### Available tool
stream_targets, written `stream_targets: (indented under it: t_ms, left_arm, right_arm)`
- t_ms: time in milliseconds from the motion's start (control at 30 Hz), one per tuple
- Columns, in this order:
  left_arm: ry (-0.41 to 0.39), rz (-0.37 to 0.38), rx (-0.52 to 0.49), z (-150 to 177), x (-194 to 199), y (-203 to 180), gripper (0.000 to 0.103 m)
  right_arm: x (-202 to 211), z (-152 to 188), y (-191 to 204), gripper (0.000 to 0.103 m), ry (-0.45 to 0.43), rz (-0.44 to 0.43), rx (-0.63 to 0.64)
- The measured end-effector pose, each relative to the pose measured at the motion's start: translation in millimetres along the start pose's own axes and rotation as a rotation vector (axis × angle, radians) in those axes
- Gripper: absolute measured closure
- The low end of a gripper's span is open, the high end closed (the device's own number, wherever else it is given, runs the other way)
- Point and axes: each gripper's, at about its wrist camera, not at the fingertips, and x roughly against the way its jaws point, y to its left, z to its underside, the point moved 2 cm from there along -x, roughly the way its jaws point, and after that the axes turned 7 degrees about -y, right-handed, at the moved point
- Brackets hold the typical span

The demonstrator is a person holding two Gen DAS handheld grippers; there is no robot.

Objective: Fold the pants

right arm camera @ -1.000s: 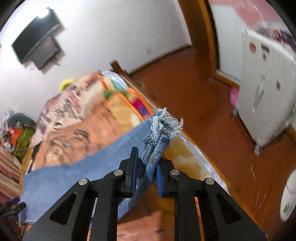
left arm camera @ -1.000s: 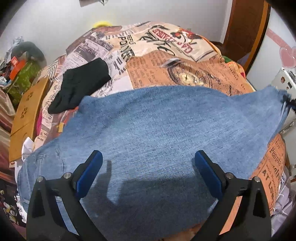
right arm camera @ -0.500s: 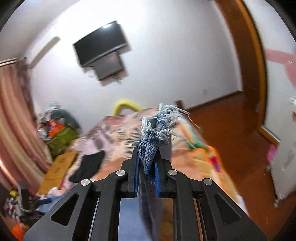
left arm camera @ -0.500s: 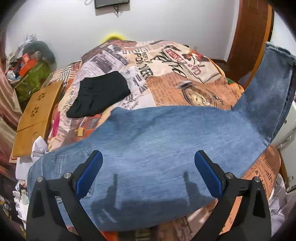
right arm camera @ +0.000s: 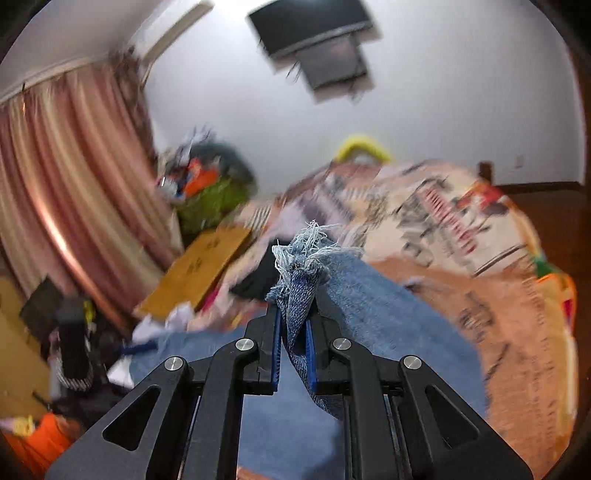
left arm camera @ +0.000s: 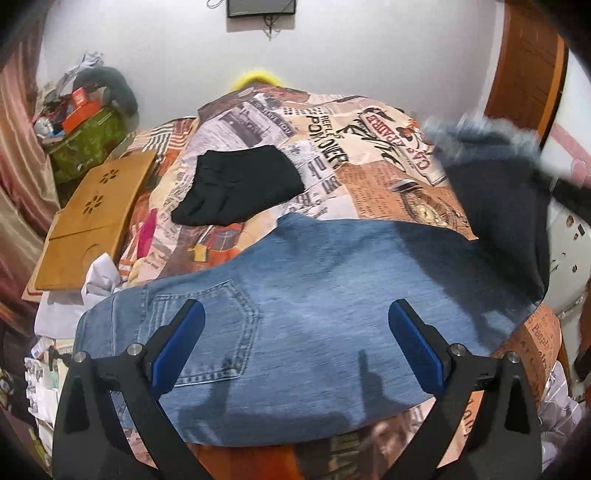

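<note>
Blue jeans lie flat across the bed, back pocket facing up at the left. My left gripper hovers open just above them, with nothing between its blue pads. My right gripper is shut on the frayed leg hem, and its jaws are still closing on the bunched denim. In the left wrist view that lifted leg end hangs blurred and dark above the right side of the bed, folding back over the rest of the pants.
A black garment lies on the newspaper-print bedspread behind the jeans. A wooden lap tray and white clothes sit at the left edge. Clutter is piled by the curtain. A TV hangs on the wall.
The right gripper has carried the leg hem up and swung it leftward over the bed. The left gripper has drawn back, so the jeans' back pocket has come into view.
</note>
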Motion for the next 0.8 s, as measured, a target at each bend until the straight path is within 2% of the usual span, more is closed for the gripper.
stream_targets:
  t_ms: [200, 333, 433, 500, 567, 667, 800]
  left_arm:
    - [0.010, -0.015, 0.009, 5, 1, 10, 0.002]
    - [0.021, -0.022, 0.017, 6, -3, 12, 0.002]
    - [0.023, -0.023, 0.016, 6, -4, 12, 0.002]
    - [0.020, -0.025, 0.010, 4, -5, 9, 0.002]
    - [0.013, -0.022, 0.003, 0, -5, 5, 0.002]
    - [-0.004, -0.009, -0.012, -10, -3, -6, 0.002]
    - [-0.024, 0.028, -0.033, -30, -9, -30, 0.002]
  right_arm:
    - [-50, 63, 9, 0.093, 0.221, -0.022, 0.028]
    - [-61, 84, 12, 0.089, 0.301, -0.009, 0.039]
    - [-59, 84, 13, 0.084, 0.302, -0.009, 0.035]
    - [-55, 79, 15, 0.071, 0.319, -0.039, 0.016]
    - [-48, 71, 20, 0.050, 0.314, -0.052, 0.019]
    - [-28, 55, 20, 0.045, 0.250, -0.062, 0.045]
    - [3, 29, -2, 0.036, 0.128, 0.001, 0.068]
